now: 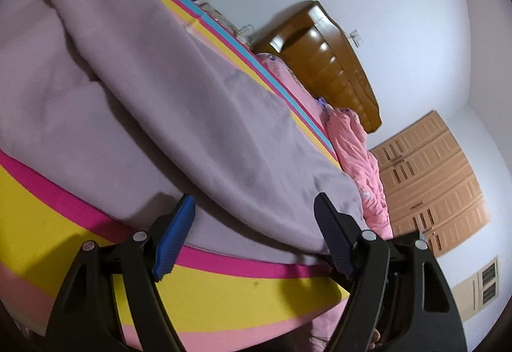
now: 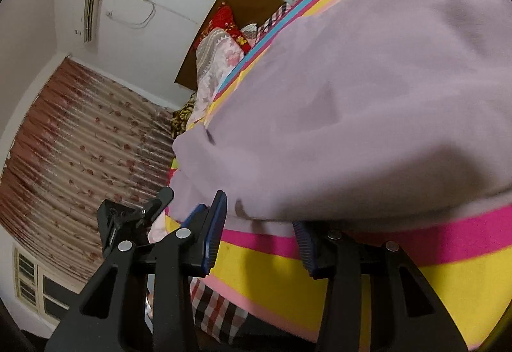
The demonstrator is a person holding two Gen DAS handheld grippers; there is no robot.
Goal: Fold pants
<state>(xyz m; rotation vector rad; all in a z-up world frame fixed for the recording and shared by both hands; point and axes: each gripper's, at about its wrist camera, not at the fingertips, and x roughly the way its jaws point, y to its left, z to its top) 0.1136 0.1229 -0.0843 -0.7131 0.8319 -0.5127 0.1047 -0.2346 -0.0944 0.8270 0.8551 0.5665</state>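
**Lilac pants spread on the striped bed**

The pants lie flat across the striped sheet, reaching from 10 to 4 o'clock in the left view. The left gripper has its fingers wide apart around the cloth's near edge, gripping nothing. The right gripper is likewise spread at the hem. A pink quilt lies at 3 o'clock.

Pants on bedsheet, headboard behind
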